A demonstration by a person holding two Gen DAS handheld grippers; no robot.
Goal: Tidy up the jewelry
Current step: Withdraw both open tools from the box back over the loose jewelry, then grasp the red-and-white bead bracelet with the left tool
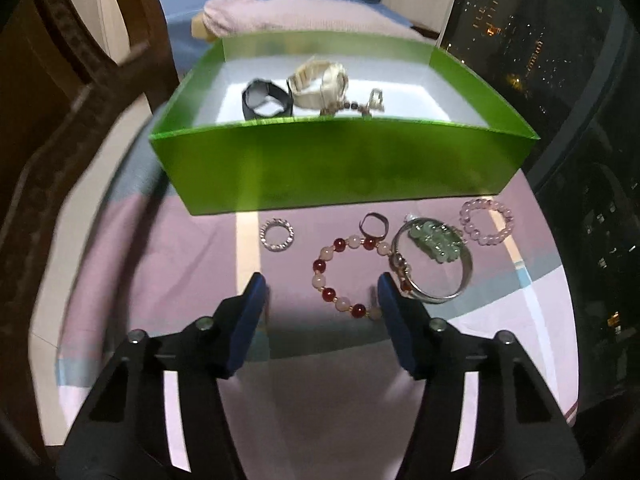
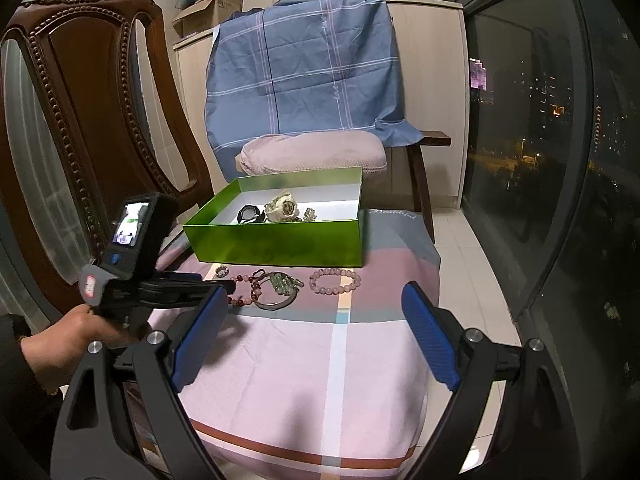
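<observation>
A green box [image 1: 344,160] stands on the pink checked cloth and holds a black band [image 1: 266,102] and a white watch [image 1: 316,80]. In front of it lie a silver ring [image 1: 277,234], a dark ring [image 1: 374,226], a red and pale bead bracelet [image 1: 324,266], a silver bangle [image 1: 460,280] with a green jade piece [image 1: 434,242] inside it, and a pink bead bracelet [image 1: 486,220]. My left gripper [image 1: 322,284] points down over the red bead bracelet, open, its pads on either side and not pressing. My right gripper [image 2: 316,292] hangs open and empty, well short of the green box [image 2: 280,248].
A carved wooden chair [image 2: 80,100] stands to the left. Behind the box sit a pink cushion [image 2: 312,152] and a chair draped in blue cloth [image 2: 300,68]. A dark window [image 2: 520,140] runs along the right. The cloth drops off at the right edge [image 2: 432,320].
</observation>
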